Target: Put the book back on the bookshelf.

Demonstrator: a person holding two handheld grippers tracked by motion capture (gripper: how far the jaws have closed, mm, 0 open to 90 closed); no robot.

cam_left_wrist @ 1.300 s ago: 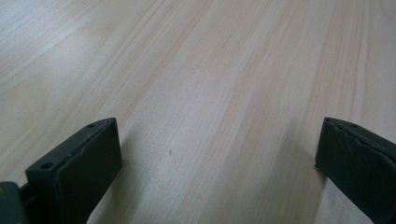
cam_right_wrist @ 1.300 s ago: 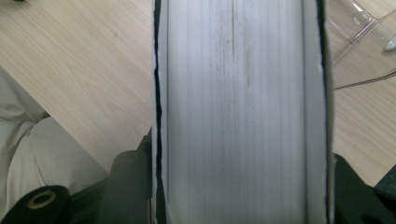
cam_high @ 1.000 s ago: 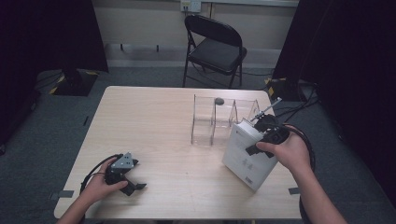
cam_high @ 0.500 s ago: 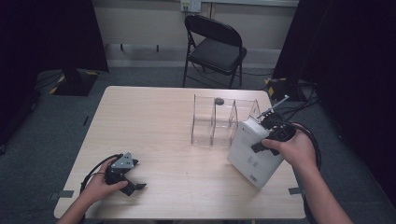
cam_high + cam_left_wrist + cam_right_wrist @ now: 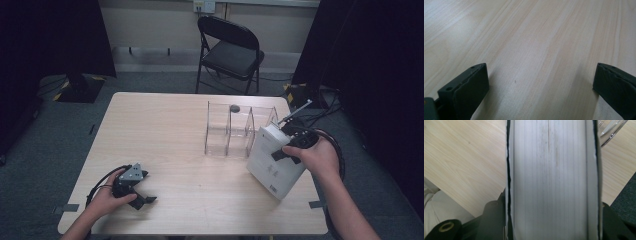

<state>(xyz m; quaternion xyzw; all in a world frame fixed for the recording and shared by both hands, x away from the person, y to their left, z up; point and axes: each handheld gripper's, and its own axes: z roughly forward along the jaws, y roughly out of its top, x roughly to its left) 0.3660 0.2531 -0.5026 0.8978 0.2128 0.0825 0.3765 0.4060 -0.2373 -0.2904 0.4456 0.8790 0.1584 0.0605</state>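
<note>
White book (image 5: 274,162) sits at about four o'clock on the wooden table (image 5: 170,135), tilted, just beside the clear plastic organizer (image 5: 235,131) at its ten o'clock, and the right gripper (image 5: 295,145) has its jaws pressed against both covers. At seven o'clock the left gripper (image 5: 137,192) rests on the tabletop, jaws wide apart with nothing between them.

The right claw (image 5: 292,145) has tipped the white book (image 5: 274,162) more upright
</note>
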